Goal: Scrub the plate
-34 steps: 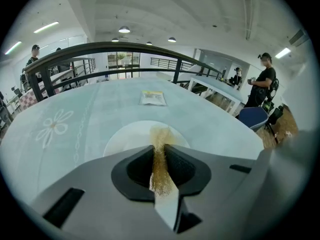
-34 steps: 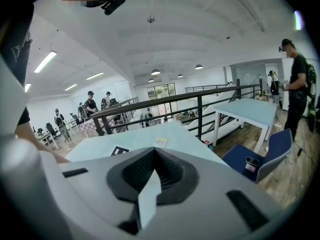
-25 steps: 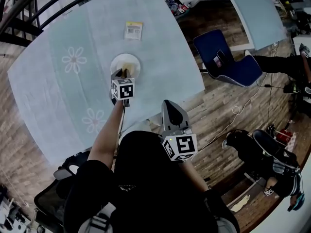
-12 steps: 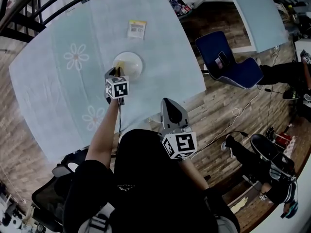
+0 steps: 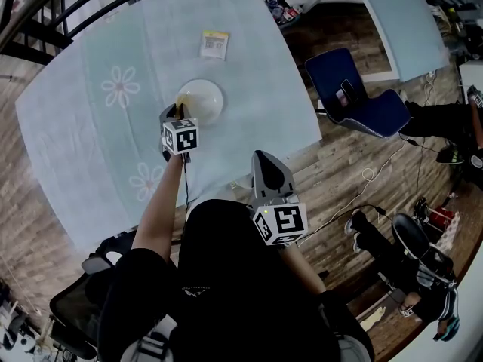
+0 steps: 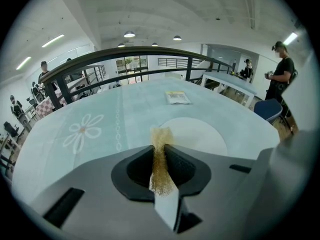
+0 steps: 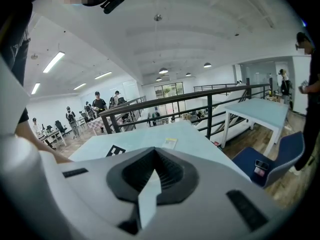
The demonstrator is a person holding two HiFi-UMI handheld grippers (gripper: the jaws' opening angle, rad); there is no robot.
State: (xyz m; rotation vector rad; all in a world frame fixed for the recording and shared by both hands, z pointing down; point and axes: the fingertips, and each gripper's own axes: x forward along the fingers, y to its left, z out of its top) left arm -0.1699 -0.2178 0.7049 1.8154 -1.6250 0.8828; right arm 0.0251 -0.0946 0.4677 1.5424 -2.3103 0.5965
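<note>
So the left tool (image 5: 178, 112) has its jaws squeezed nearly together on a thin, scruffy golden-brown scrubbing pad (image 6: 159, 156), with a tuft of it poking out past the tips. That tuft sits right over the near-left edge of the round white plate (image 5: 204, 99). Can't honestly tell whether the pad is touching the plate or just above it.

The plate lies flat on the counter (image 5: 83, 157), which has a pale blue cloth with white daisy prints, roughly in the middle of it. Nothing is on the plate that I can make out. Further back on the cloth, well apart from the plate, lies a small flat packet with a yellow top strip (image 5: 214, 44).

The right tool (image 5: 267, 170) is pulled back near the person's chest, off the counter's near edge, well apart from the plate. Its jaws are pressed together with nothing between them.

Off to the right there's a dark blue chair (image 5: 355, 100) on the wooden floor, beside a second pale table.
</note>
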